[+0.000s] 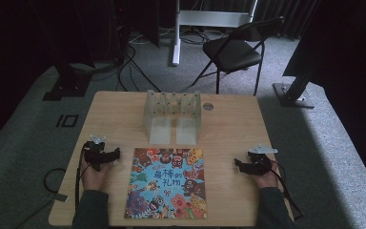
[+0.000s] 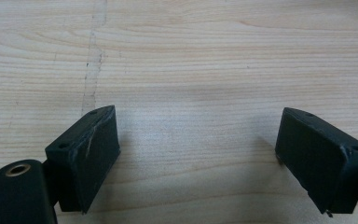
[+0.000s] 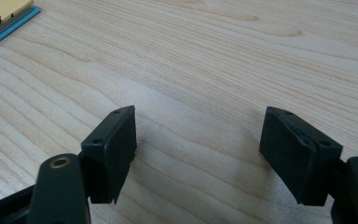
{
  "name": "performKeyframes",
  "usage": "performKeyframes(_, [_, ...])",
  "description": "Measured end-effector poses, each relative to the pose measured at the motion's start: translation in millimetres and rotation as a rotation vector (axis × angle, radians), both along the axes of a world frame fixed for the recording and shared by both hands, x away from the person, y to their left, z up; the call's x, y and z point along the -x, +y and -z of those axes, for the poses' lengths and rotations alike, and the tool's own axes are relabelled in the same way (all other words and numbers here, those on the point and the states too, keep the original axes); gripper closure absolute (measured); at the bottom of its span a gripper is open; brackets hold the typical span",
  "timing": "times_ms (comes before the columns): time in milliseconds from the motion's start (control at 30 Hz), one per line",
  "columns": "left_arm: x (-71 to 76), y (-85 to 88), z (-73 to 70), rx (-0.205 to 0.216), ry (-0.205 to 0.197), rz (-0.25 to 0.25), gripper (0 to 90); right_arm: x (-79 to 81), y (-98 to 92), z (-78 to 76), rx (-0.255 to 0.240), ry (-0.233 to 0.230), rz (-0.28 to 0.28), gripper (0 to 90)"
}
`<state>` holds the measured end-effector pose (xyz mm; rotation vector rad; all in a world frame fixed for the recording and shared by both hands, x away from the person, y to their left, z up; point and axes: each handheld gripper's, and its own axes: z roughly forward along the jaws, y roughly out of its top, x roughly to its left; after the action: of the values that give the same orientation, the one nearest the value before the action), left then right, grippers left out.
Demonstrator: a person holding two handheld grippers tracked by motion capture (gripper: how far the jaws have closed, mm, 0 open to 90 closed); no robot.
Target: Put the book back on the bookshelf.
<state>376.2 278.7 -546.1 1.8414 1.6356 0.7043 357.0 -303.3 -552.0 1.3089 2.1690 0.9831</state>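
On wooden table [image 1: 228,124], colourful cartoon picture book [image 1: 167,183] flat, both hand-held grippers wide, empty

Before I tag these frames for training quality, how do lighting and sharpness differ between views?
High view: dim and soft, room dark, picture book and wooden table the brightest parts. Left gripper view: evenly lit, crisp wood grain, a soft shadow between the open claw. Right gripper view: similar, book corner slightly blurred.

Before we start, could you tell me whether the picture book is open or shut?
Shut: the book lies flat on the table with its front cover up and no pages spread.
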Motion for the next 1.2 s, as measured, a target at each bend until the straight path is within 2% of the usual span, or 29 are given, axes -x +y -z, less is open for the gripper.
performKeyframes(133, [1.6, -0.1, 0.2, 0.001, -0.002, 0.003, 13.5, 0.0, 0.0, 0.0, 0.000, 0.000, 0.003, 26.6])
performKeyframes(233, [5.3, -0.1, 0.1, -0.001, 0.001, 0.038, 13.4, -0.8, -0.2, 0.1, 0.003, 0.005, 0.022, 23.4])
performKeyframes(300, [5.5, -0.1, 0.1, -0.001, 0.002, 0.039, 13.4, -0.8, -0.2, 0.1, 0.004, 0.005, 0.022, 22.0])
performKeyframes(367, [5.5, 0.0, 0.1, -0.001, 0.002, 0.041, 13.4, -1.5, 1.1, 0.5, 0.009, 0.016, 0.006, 14.2])
performKeyframes(500, [6.9, -0.1, 0.0, -0.002, 0.001, 0.042, 13.6, -1.7, 2.4, 0.7, 0.012, 0.020, -0.001, 13.8])
performKeyframes(567, [8.3, -0.4, -0.3, -0.003, 0.003, 0.047, 14.2, -1.1, 2.7, 0.4, 0.011, 0.019, -0.002, 15.8])
performKeyframes(733, [9.1, 0.4, -0.4, -0.003, 0.005, 0.057, 14.3, 1.8, 5.2, -2.4, 0.014, 0.011, -0.004, 29.2])
performKeyframes(800, [9.2, 1.2, 0.2, -0.003, -0.001, 0.062, 14.2, 3.9, 7.8, -5.8, 0.015, -0.008, -0.008, 31.6])
performKeyframes(1000, [9.1, 1.3, 0.2, -0.003, -0.002, 0.062, 14.2, 10.7, 22.1, -23.5, 0.003, -0.061, -0.045, 31.8])
performKeyframes(1200, [9.1, 1.3, 0.2, -0.003, -0.001, 0.062, 14.3, 13.4, 41.4, -34.6, 0.031, -0.069, -0.106, 31.8])
